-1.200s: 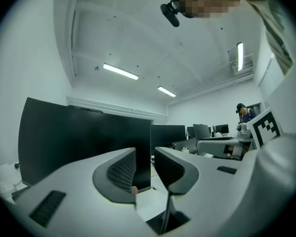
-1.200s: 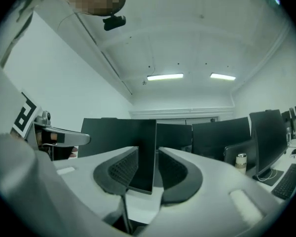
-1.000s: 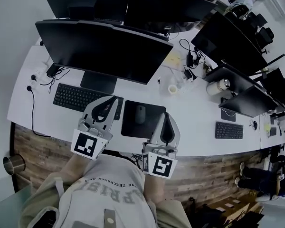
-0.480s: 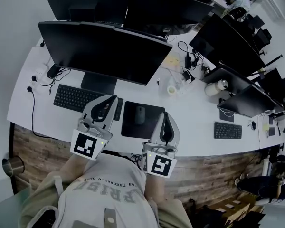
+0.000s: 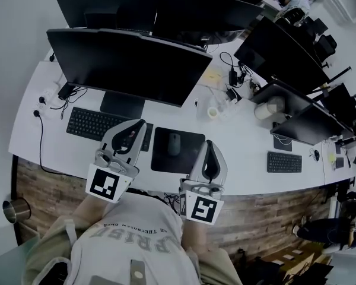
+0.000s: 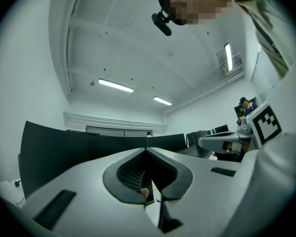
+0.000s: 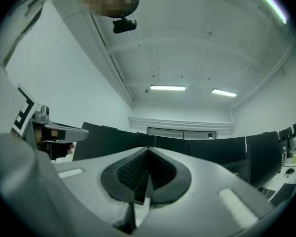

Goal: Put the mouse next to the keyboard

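Keyboard (image 5: 101, 124), mat (image 5: 187, 159) and mouse (image 5: 174, 143) on the surface (image 5: 243, 153), before a monitor (image 5: 127, 64).
Keyboard at left, under the monitor's left half; mat just beside its right end; mouse on the mat, a little left of its middle, apart from the keyboard. Left gripper (image 5: 141, 122) over the keyboard's right end, right gripper (image 5: 209, 142) over the mat's right edge, mouse between the two. Behind the mat, a roll (image 5: 213, 112) with cables just right of it. Well to the right, near the front edge, a second keyboard (image 5: 284, 162) before further monitors. Left of the first keyboard, a cable (image 5: 40, 132) along the surface's end.
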Available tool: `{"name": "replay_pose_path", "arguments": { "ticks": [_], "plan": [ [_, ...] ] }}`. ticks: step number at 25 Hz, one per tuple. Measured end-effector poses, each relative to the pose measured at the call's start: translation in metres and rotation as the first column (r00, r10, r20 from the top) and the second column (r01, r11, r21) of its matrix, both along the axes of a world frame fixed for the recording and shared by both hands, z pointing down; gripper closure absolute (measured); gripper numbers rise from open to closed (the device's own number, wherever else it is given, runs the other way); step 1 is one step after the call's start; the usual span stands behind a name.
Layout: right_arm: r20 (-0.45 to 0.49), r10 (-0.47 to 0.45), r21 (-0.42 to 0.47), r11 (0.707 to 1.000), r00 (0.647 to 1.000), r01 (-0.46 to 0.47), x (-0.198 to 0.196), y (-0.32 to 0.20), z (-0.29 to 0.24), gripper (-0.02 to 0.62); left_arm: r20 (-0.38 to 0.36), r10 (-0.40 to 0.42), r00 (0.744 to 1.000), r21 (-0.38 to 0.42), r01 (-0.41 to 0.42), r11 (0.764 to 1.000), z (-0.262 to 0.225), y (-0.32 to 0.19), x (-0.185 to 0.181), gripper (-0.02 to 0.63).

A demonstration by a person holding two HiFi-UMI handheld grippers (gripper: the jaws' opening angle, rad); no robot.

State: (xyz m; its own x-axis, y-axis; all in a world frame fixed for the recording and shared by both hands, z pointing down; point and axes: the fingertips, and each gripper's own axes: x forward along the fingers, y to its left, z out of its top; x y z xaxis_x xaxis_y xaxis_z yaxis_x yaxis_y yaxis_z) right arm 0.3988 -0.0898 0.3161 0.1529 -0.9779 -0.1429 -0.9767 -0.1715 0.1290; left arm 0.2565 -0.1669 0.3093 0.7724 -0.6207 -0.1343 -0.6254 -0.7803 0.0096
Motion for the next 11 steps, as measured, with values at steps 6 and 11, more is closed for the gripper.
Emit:
{"name": "replay_pose_path", "arguments": {
  "ticks": [6, 11],
  "plan": [
    [-0.007, -0.005, -0.007, 1.000, 1.000, 0.005, -0.0016, -0.0019, 0.0009, 0.595, 0.004, -0.007, 1.000, -0.002, 0.007, 1.000, 0.0008, -0.0013, -0.0016, 0.595],
    [-0.010, -0.007, -0.004, 1.000, 1.000, 0.007, 0.0005, -0.0019, -0.0003, 0.595, 0.001, -0.010, 1.000, -0.001, 0.010, 1.000, -0.0003, -0.0012, 0.0000, 0.595]
  ]
}}
